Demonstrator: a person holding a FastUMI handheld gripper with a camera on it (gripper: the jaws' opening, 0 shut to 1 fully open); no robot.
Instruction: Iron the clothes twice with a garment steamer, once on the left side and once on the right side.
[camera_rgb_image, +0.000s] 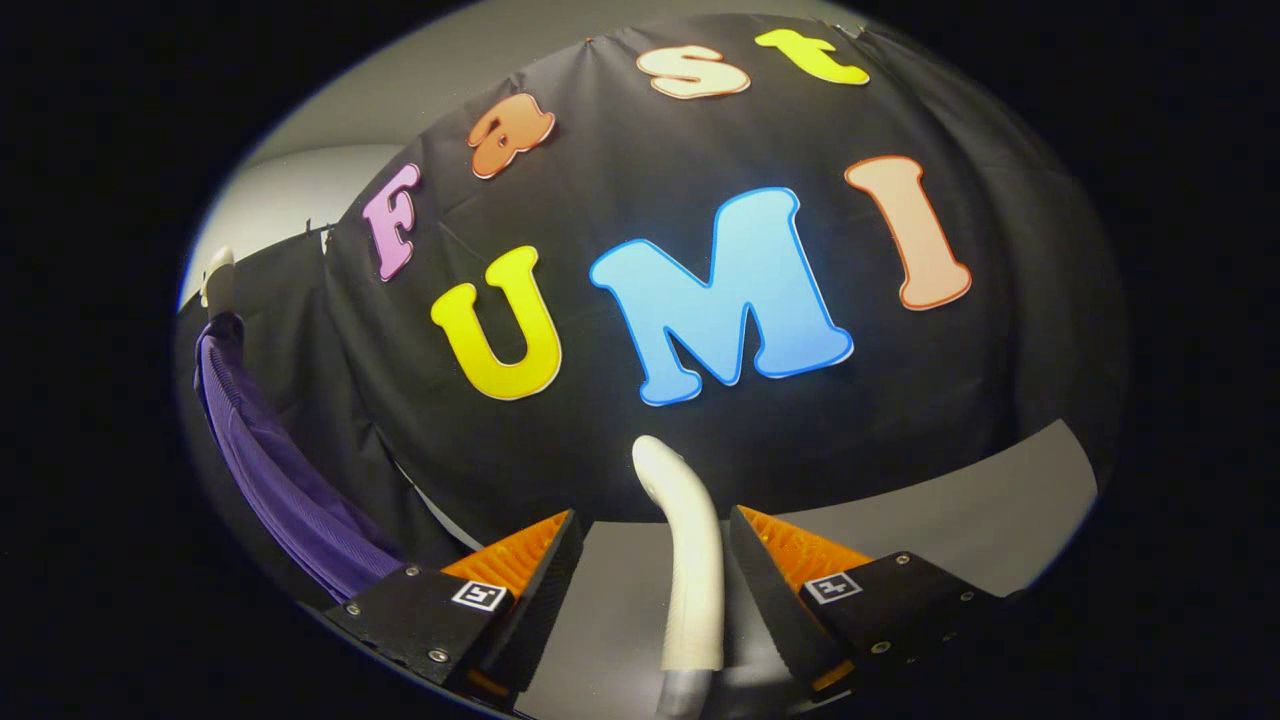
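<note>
**Booth wall ahead, steamer handle between tongs**

Grey surface (950, 500) under the tongs (655, 590), black cloth wall beyond. White steamer handle (690, 560) stands upright between the fingers, long axis running away from them, tip curving left. Tongs look released: gaps on both sides, no clear contact. Purple garment (270, 470) hangs well off to the left. Coming move: clench on handle, then swing left toward the garment.
</note>
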